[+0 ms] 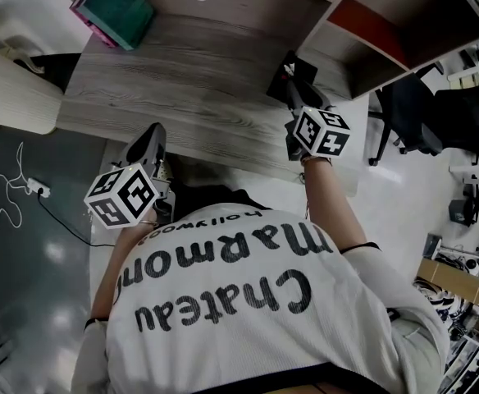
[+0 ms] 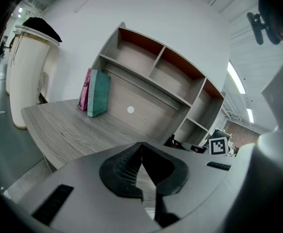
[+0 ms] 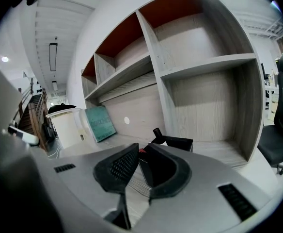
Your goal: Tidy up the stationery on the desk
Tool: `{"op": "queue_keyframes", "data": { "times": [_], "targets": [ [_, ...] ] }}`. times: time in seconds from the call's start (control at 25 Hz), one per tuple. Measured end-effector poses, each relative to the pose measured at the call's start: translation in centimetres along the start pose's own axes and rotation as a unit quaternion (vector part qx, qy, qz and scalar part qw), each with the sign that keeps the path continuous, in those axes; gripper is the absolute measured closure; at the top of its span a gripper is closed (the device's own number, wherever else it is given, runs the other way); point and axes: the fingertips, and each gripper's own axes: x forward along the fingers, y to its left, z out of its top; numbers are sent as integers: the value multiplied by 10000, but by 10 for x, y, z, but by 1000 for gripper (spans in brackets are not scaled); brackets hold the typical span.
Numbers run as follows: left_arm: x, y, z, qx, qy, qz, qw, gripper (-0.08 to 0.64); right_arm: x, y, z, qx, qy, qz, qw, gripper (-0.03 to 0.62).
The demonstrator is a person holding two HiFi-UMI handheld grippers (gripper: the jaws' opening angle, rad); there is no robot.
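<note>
The person's white printed shirt [image 1: 248, 335] fills the bottom of the head view, just over the front edge of the table [image 1: 182, 89]. The table is almost bare, so I judge the tidying to be down to its last item. The shelf unit [image 3: 204, 81] along the back edge has every visible compartment empty. A teal book [image 2: 99, 93] and a pink book [image 2: 85, 89] stand upright together at the back left corner. The only loose thing is a black stationery item [image 3: 178, 142] near the right edge, in front of the lowest compartment; I cannot tell exactly what it is. The right hand-held gripper [image 3: 140, 152] points at it with its jaws a narrow gap apart and nothing pinched; whether they touch it is unclear. The left hand-held gripper [image 2: 141, 147] hangs at the front edge, jaws closed tip to tip and empty. Nothing blocks the way. An office chair [image 1: 405, 109] stands off the right edge and a white bin [image 2: 30, 72] off the left.
</note>
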Motion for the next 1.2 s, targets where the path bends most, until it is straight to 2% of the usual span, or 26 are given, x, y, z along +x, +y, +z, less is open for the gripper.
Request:
{"op": "queue_keyframes", "data": {
  "times": [0.48,0.76,1.2],
  "targets": [
    [20,7,7,57,159,-252,9995,545,9,8,-2,100,42,128,9999,506],
    [31,-5,19,185,167,-449,9987,545,5,4,-15,-87,346,-59,9993,503],
    [20,-22,-4,150,111,-348,9992,545,-8,13,-42,-256,658,250,9972,518]
  ]
}}
